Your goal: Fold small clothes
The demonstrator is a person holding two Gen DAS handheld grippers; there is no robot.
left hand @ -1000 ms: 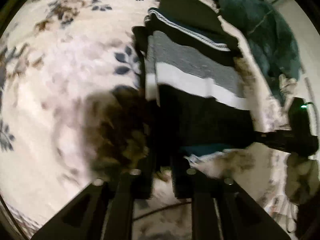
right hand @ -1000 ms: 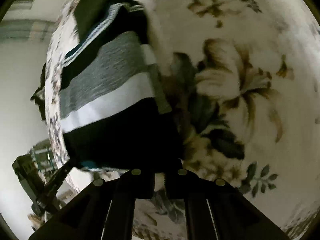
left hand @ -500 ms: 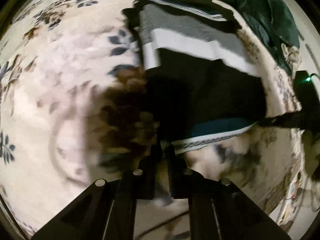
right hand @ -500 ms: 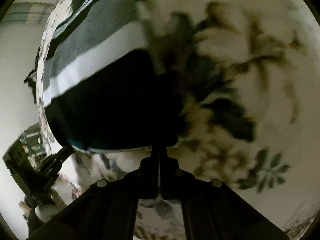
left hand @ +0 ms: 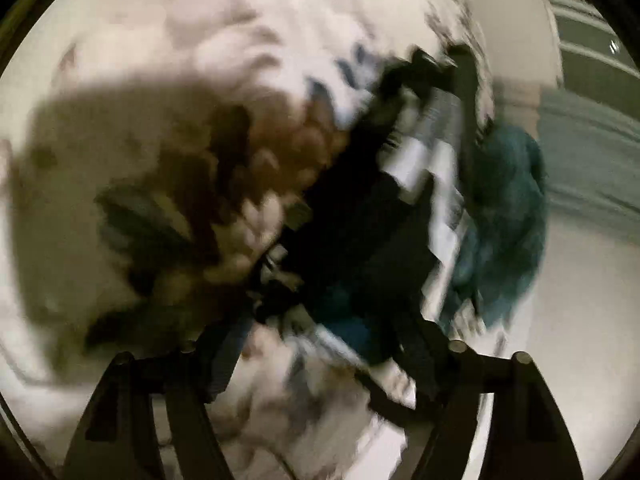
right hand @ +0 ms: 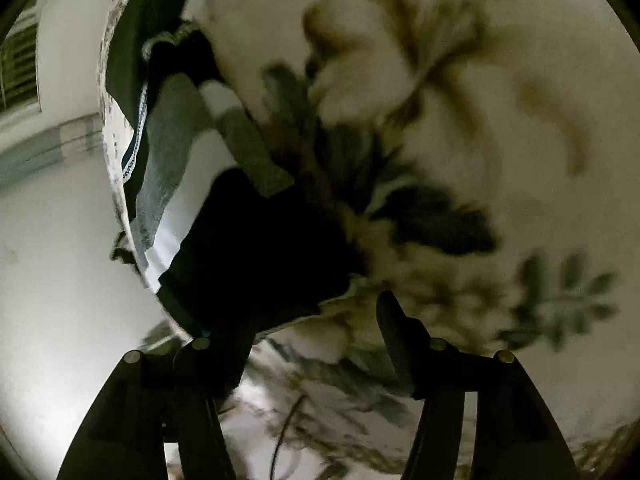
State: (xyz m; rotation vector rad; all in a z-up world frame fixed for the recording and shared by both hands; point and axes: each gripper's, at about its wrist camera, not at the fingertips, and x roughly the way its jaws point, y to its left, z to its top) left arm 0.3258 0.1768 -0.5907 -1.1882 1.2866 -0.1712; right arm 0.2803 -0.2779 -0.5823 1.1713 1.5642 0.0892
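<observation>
A small garment with a dark body and grey and white stripes (right hand: 248, 240) lies folded on a floral bedspread (right hand: 500, 60), near the bed's edge. It also shows, motion-blurred, in the left wrist view (left hand: 360, 216). My right gripper (right hand: 312, 320) is open, its left finger at the garment's near dark edge, holding nothing. My left gripper (left hand: 320, 340) is open, fingers wide apart, just in front of the garment's near end.
A dark teal garment (left hand: 508, 208) lies heaped at the bed's edge beyond the striped one. A dark garment (right hand: 132, 52) lies behind the striped one. Pale floor (right hand: 60, 280) lies beyond the bed edge. The bedspread stretches wide on the other side.
Both grippers, shut half a second ago at the garment's near edge, have opened wide. The left gripper has swung sharply, so its view is blurred and turned toward the bed's edge.
</observation>
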